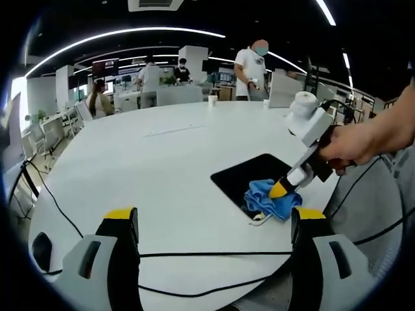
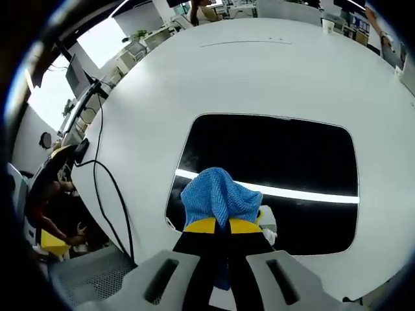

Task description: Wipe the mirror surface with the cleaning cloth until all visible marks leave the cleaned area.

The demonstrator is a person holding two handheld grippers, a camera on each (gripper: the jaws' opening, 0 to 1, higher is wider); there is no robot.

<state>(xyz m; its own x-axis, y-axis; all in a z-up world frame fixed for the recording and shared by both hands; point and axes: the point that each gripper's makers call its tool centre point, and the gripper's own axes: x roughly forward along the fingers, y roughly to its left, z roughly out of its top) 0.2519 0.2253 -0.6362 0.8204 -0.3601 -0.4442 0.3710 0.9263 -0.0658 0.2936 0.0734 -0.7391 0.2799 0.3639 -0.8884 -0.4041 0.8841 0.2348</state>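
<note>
R gripper clamped tight on blue cloth, pressing it on mirror at lower centre of frame, for wiping. L gripper wide apart, holding nothing, hovering over table, prob. out of the way.

A large open-plan office is stretching out behind a broad white round table. Long curved light strips are glowing across the dark ceiling, and a vent is sitting in it near the top. White pillars are standing among rows of desks at the far side, where several people are sitting and standing. A paper cup is resting near the table's far edge. Black cables are trailing along the table's near edge. Bright daylight is coming through a window at the left
</note>
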